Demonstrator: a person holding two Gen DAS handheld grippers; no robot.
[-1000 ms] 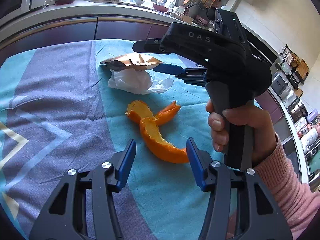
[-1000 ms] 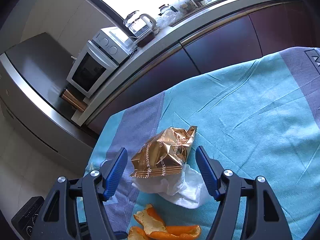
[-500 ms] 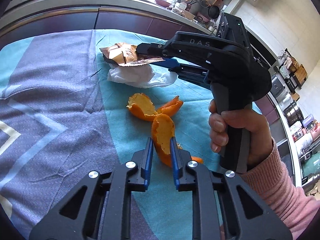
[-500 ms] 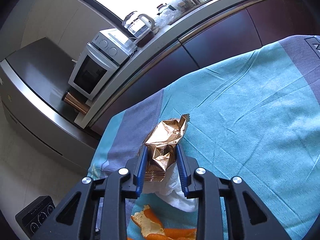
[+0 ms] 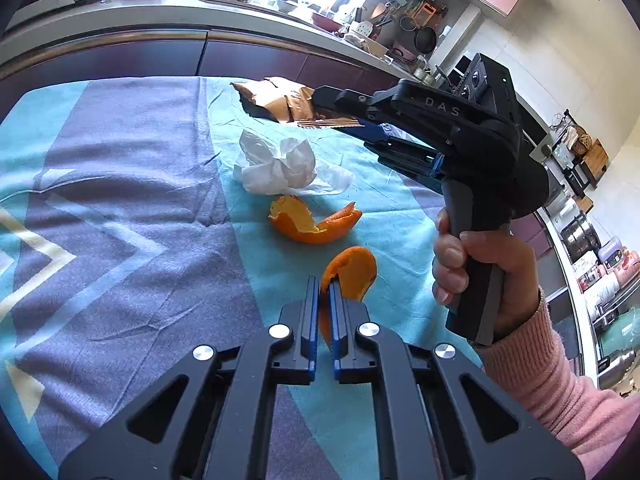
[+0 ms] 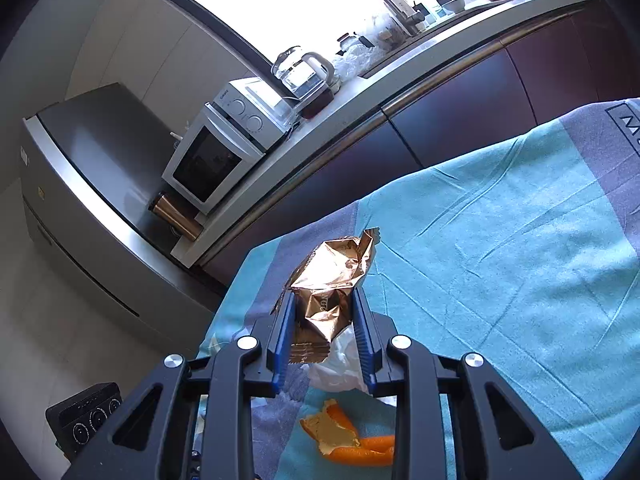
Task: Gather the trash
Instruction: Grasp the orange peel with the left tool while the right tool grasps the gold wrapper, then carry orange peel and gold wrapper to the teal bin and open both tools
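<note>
My left gripper is shut on a piece of orange peel and holds it a little above the blue-and-purple cloth. My right gripper is shut on a crumpled gold foil snack bag and holds it above the cloth; the bag also shows in the left wrist view. A crumpled white tissue and a second curled orange peel lie on the cloth below; they also show in the right wrist view, the tissue and the peel.
A kitchen counter with a microwave and a glass kettle runs behind the table. A grey fridge stands at the left. A black box with dials sits low beside the table.
Both grippers closed, the left on the orange peel and the right on the foil bag, and each has lifted its piece off the cloth. The tissue is now uncovered.
</note>
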